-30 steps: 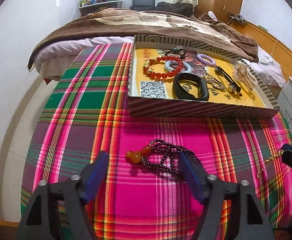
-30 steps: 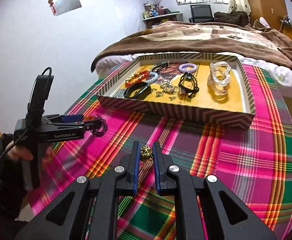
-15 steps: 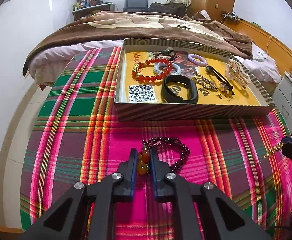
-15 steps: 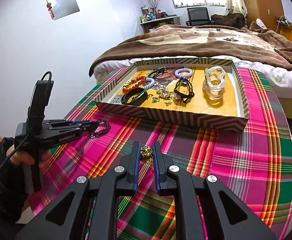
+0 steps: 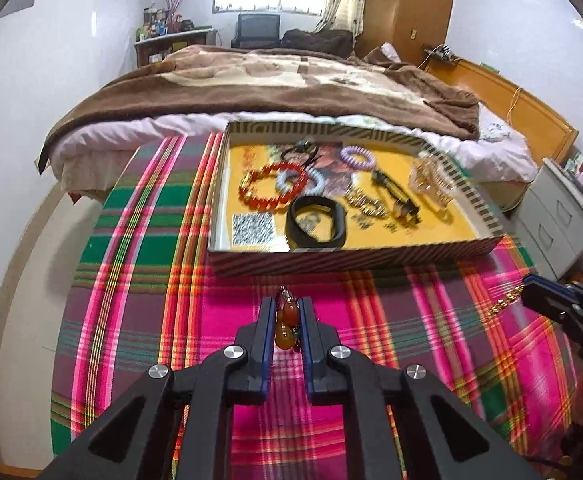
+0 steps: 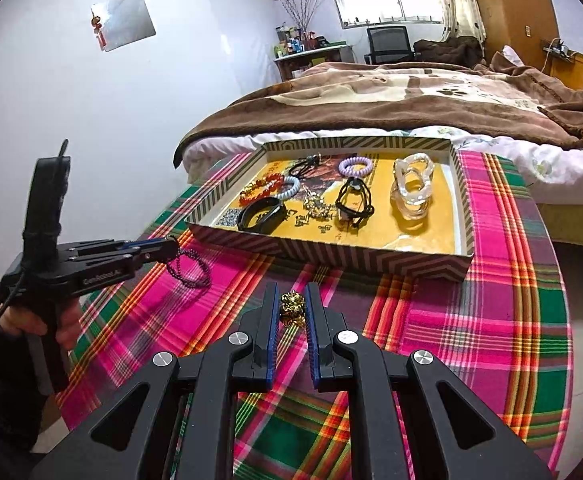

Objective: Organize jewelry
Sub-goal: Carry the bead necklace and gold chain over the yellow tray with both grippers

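We have the left gripper (image 5: 285, 320) clamped on the orange beads of the dark beaded bracelet (image 6: 189, 266); its jaws have just been closing and the beads sit pinched between the blue pads, with the dark loop hanging from the tips just above the plaid tablecloth (image 5: 139, 272). From the right wrist view the same gripper (image 6: 171, 245) comes in from the left edge, a hand (image 6: 31, 324) on its handle, bracelet dangling off the front. Right gripper (image 6: 292, 308) is closed on a gold chain (image 6: 291, 306), a small gold clump wedged between its pads; in the left wrist view that gripper (image 5: 531, 292) sits at the right edge with the gold chain (image 5: 503, 304) trailing out of it toward the cloth. Both grippers are on the near side of the striped tray (image 6: 371, 258), neither one over it. Inside the tray we see a red bead bracelet (image 5: 271, 188) overlapping a pale blue coil hair tie (image 5: 301, 180), a purple coil hair tie (image 5: 357, 156) toward the back, a black band (image 5: 317, 224) near the front wall, a QR code card (image 5: 253, 228) at the front left corner, a loose gold chain pile (image 6: 315, 204) mid-tray, a black cord piece (image 6: 353, 200) next to it, and a clear hair claw (image 6: 411, 188) on the right side. Left wrist view is motion-blurred over the tray, so finer detail there is unreadable
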The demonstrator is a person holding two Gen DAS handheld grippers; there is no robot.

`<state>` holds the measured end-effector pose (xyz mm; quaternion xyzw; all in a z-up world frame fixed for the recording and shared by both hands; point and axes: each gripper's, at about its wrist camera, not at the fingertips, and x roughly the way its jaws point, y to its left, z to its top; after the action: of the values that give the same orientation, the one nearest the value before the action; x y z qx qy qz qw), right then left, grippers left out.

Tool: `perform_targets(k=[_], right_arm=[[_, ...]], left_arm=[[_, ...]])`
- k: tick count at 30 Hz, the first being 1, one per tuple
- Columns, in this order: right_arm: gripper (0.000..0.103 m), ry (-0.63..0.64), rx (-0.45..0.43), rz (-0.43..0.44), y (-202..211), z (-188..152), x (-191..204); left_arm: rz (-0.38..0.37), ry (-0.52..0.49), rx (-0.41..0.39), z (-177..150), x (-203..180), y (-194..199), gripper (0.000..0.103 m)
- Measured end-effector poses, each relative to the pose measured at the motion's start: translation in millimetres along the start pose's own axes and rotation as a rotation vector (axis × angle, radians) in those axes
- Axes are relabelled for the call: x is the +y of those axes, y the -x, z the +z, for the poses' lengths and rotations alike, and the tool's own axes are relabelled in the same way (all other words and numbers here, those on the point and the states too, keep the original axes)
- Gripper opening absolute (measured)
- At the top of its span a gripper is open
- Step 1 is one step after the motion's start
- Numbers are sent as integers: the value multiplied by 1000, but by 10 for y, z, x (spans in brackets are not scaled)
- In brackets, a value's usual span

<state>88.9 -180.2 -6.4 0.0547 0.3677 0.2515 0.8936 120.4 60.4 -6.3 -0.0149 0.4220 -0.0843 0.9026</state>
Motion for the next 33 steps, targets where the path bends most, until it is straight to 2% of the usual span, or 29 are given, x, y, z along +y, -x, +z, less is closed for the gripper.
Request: perform_targets(k=[11,17,23,33], right_arm=[[12,-22,-57,-29,176,187,-120],[12,-47,-79,-61,212,300,-275],[12,-80,-89,-88,173,449,-487],[12,-113,-79,-127,-71,642,-760]], left_arm=[[-71,-27,-96,294,-196,326,11],[-129,-48,-127,528,-374,333,11],[-190,-72,-144,719,-613,222,11],[-243,-57,-91,836,-810,-260,11]])
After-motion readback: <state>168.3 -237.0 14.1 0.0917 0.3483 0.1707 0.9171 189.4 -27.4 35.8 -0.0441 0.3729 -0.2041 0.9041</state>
